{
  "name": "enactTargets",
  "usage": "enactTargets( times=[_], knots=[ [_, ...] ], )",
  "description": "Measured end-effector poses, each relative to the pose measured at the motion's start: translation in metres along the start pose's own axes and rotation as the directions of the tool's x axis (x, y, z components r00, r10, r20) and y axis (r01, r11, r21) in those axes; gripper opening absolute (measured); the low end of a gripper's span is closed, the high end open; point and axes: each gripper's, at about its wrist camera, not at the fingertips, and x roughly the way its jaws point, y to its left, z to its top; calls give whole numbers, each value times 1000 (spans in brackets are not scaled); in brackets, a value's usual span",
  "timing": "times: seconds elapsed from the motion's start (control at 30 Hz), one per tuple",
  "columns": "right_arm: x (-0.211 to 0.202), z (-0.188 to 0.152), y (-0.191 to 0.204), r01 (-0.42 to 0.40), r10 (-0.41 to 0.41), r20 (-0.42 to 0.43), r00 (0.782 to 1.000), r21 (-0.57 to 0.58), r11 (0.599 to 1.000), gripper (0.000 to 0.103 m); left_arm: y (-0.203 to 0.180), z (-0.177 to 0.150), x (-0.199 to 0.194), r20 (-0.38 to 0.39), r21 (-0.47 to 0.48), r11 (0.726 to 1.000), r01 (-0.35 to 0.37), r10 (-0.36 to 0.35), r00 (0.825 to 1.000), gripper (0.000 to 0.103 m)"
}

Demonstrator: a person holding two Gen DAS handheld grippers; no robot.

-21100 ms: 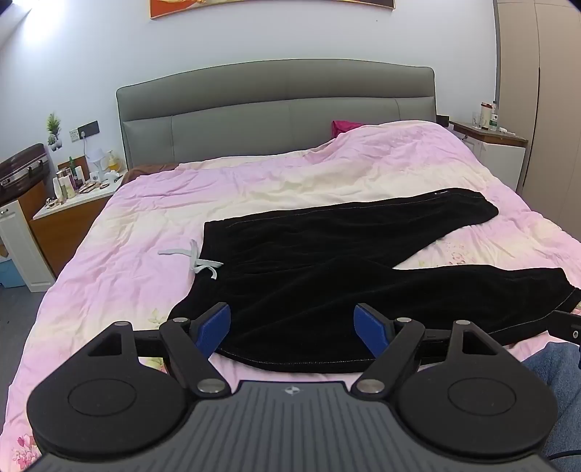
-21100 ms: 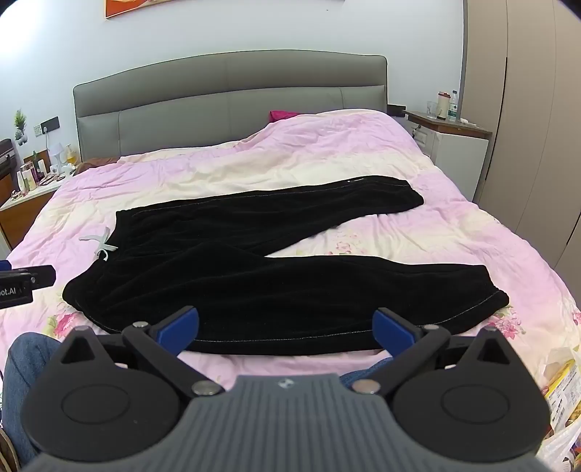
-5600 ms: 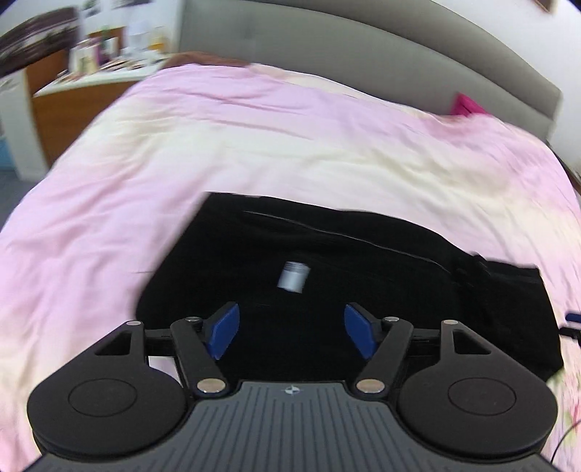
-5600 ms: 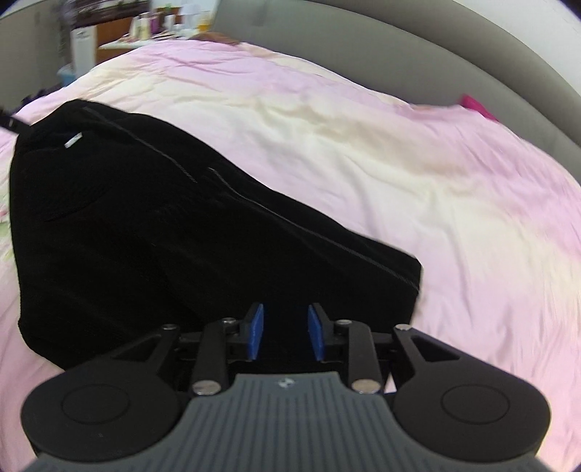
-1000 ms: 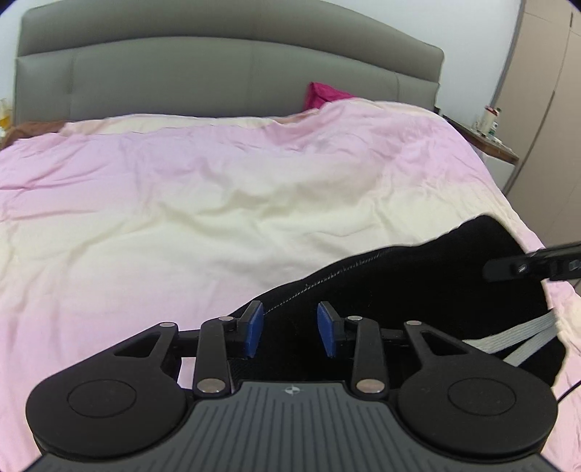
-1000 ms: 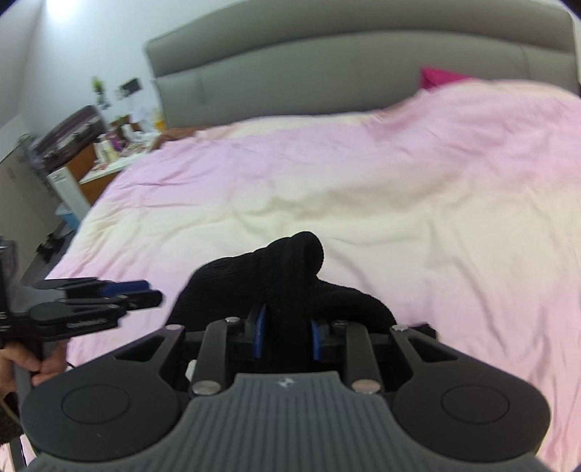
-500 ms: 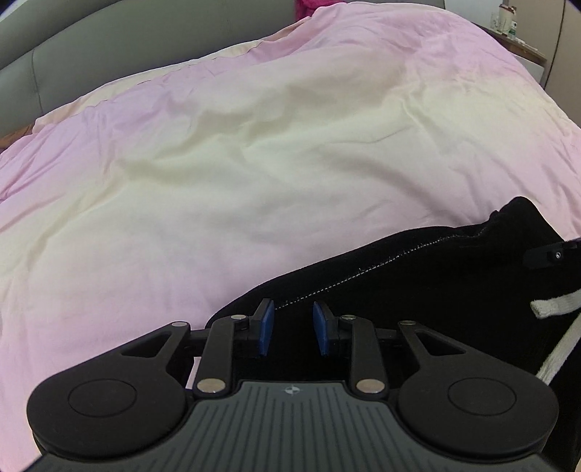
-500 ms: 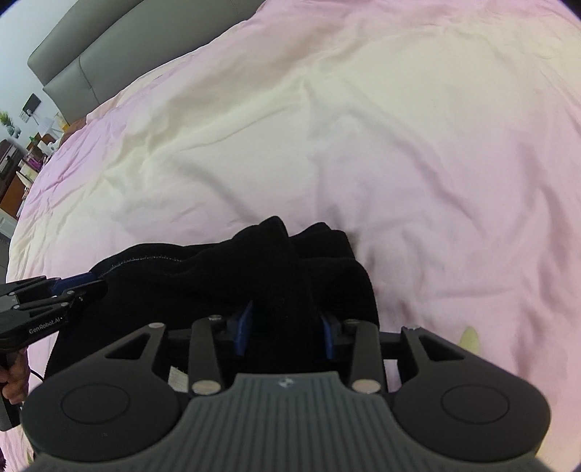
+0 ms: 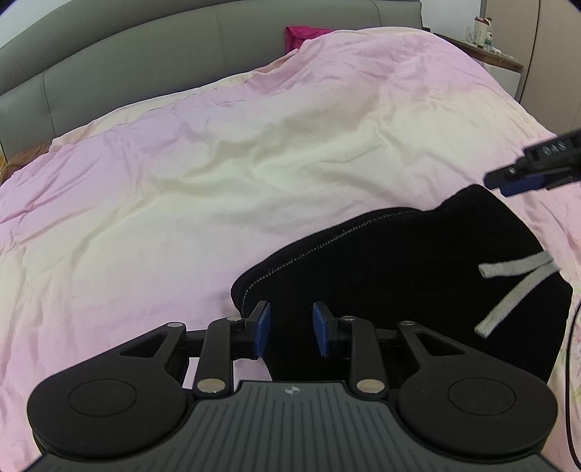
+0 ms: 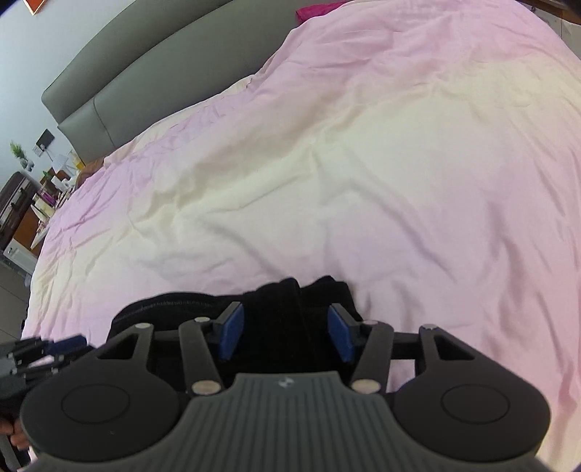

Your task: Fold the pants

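Observation:
The black pants (image 9: 399, 268) lie folded into a compact bundle on the pink duvet (image 9: 218, 174) near the bed's front edge, with a grey drawstring (image 9: 515, 287) across the top. My left gripper (image 9: 290, 328) is open, its blue pads apart over the bundle's left edge. My right gripper (image 10: 287, 334) is open, its pads either side of a raised fold of the pants (image 10: 287, 305). The right gripper's tip also shows in the left wrist view (image 9: 533, 170), above the bundle's far right corner.
A grey headboard (image 9: 145, 61) runs along the far side. A magenta cloth (image 9: 301, 34) lies by the headboard. A nightstand with bottles (image 9: 486, 47) stands at the right, and a cluttered dresser (image 10: 25, 203) at the left.
Both grippers have opened and let go of the pants. The bundle now rests on the duvet, and the right gripper has lifted away from its corner.

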Motion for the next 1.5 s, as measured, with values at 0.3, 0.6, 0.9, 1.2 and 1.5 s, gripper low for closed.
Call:
enactTargets(
  times=[0.3,0.6,0.9,1.2,1.5],
  knots=[
    [34,2,1,254,-252,37,967,-69,965,0,-10,-28,40,-106,67,998,-8,15,994,32],
    [-6,-33,-34,149,-148,58,987,-25,989,1,-3,-41,-9,-1,-15,1000,11,-11,1000,36],
    [-79,-124,22,56,-21,156,988,-221,974,18,-55,-109,-95,91,-75,996,57,-50,995,81],
    [-71,-174,35,58,-15,193,981,-218,974,33,-110,-147,-59,-2,-170,981,-93,94,996,64],
    [-58,-159,18,158,-113,180,977,-256,954,25,-104,-159,-72,-48,53,985,-166,168,985,14]
  ],
)
